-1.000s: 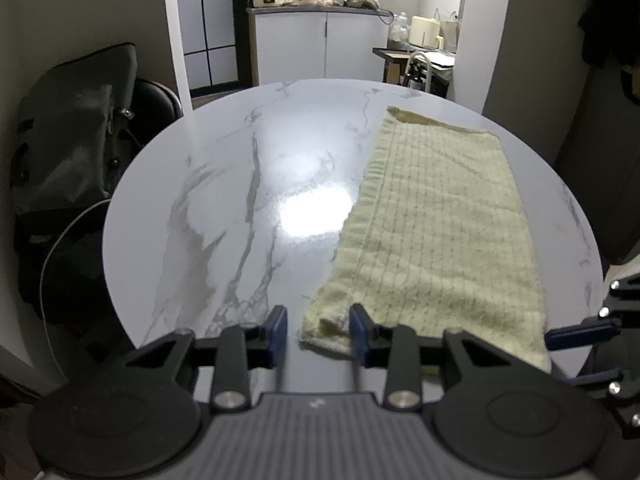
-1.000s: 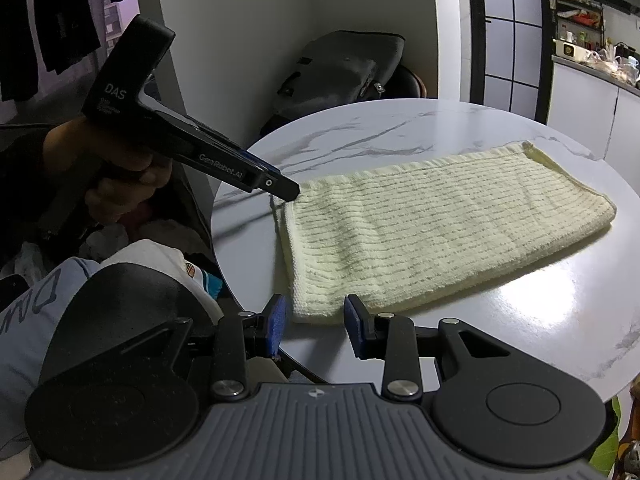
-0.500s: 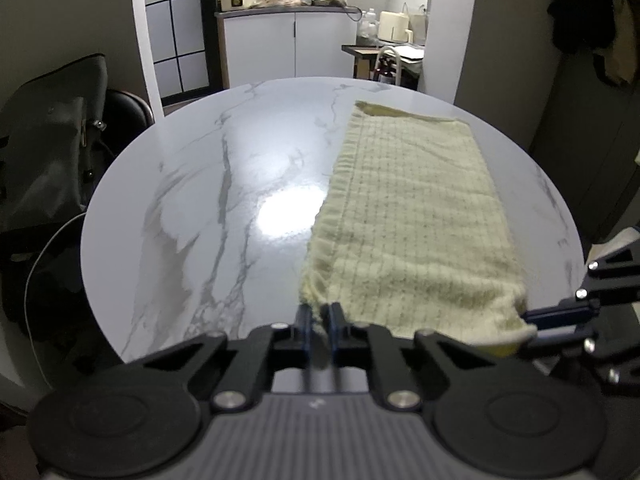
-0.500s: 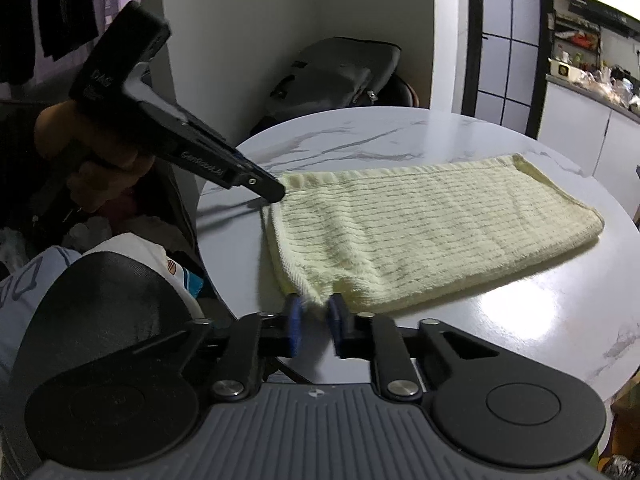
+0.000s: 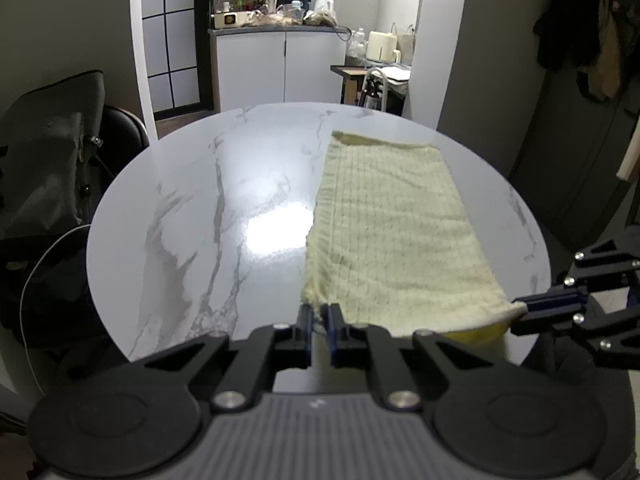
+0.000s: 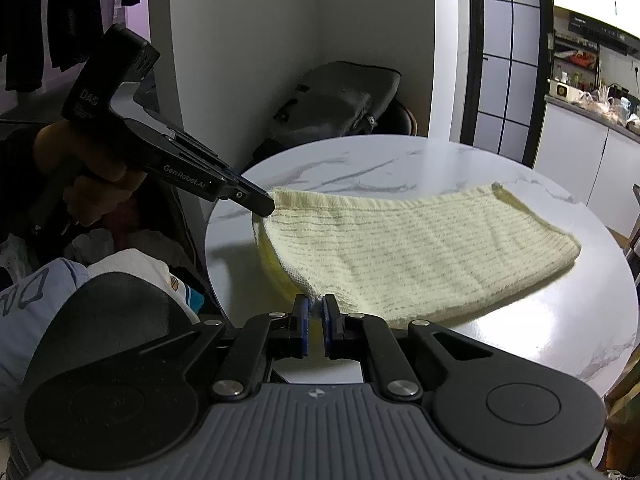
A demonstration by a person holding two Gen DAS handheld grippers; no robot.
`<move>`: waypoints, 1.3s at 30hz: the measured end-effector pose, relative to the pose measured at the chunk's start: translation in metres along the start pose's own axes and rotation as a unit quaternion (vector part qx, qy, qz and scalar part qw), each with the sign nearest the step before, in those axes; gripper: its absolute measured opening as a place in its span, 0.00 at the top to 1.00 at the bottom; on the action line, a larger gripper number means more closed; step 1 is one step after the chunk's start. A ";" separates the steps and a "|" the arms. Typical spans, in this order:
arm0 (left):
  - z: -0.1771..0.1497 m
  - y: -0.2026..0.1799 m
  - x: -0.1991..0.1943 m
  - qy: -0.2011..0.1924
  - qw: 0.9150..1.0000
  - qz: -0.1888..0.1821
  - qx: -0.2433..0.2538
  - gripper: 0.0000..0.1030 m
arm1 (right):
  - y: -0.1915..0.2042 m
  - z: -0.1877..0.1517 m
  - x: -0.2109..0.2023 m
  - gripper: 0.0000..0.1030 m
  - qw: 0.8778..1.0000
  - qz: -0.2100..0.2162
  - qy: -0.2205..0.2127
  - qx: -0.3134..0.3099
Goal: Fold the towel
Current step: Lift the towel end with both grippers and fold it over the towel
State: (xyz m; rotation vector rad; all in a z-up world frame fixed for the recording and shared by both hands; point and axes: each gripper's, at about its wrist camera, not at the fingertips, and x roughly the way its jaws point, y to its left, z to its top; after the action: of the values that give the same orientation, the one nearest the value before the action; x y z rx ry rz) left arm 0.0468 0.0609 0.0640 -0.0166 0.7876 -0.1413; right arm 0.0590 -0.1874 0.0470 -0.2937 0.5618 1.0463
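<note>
marble-look round tabletop, glossy white with grey veins, carries a pale yellow ribbed terry towel laid as a long folded strip. in the left wrist view, at nine o'clock, a dark grey fabric bag slumps on a black chair just beside the table rim, with a thin white cable looping below it. the left half of the top is bare and shiny, with a bright glare patch at its centre. the towel runs from six o'clock up toward one o'clock, its far short edge well inside the rim and its right long edge near the rim at three o'clock. left gripper has clamped its black fingers with blue pads onto the towel's near left corner, which is lifted off the table. right gripper, entering from four o'clock, pinches the near right corner; the cloth sags between the two corners and shows a deeper yellow underside.

in the right wrist view a person's hand at nine o'clock grips the left tool's handle. the towel spreads toward three o'clock, soft-looped, with faint dark lines across it. its near edge hangs over the table rim, raised at both held corners. white kitchen cabinets stand beyond at two o'clock.
</note>
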 end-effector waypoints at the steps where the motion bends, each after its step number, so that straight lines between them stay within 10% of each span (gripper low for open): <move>1: 0.000 0.000 -0.003 -0.003 1.000 0.000 -0.004 0.92 | 0.000 0.001 -0.001 0.92 1.000 -0.001 -0.002 -0.001; 39: 0.074 -0.013 -0.022 -0.083 0.996 -0.019 -0.022 0.92 | -0.047 0.063 -0.045 0.93 0.997 -0.044 -0.067 -0.009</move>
State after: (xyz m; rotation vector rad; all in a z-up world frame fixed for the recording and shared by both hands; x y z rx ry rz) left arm 0.0823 0.0484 0.1322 -0.0835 0.6253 -0.1567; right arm 0.1019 -0.2117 0.1228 -0.2590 0.4150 0.9779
